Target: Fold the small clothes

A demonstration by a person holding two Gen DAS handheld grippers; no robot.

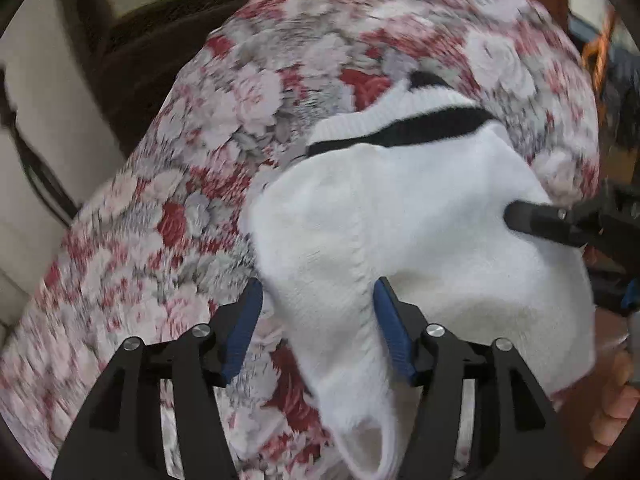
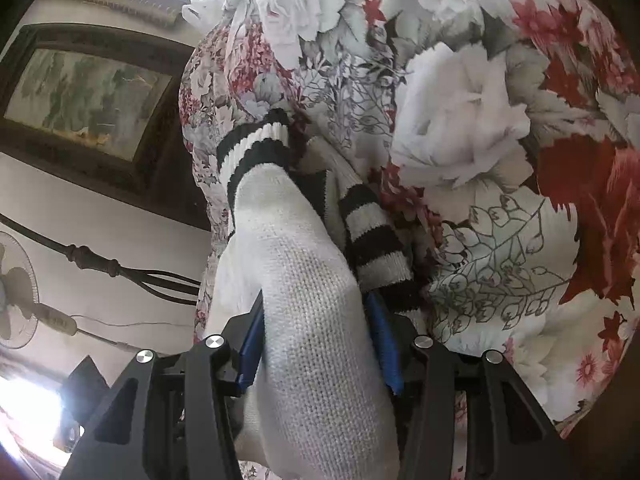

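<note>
Right wrist view: right tool point(image 2: 318, 340) clamps the white sock point(image 2: 320, 312); left tool point(image 1: 318, 328) stands apart, sock between, over floral counter point(image 1: 160, 200).

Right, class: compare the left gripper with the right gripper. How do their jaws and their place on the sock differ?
The left gripper's jaws stand apart, loose around the sock; the right gripper's jaws squeeze it from both sides. The striped cuff lies far ahead of the left gripper but just ahead of the right gripper. Both have blue pads and black frames, above the floral cloth.
</note>
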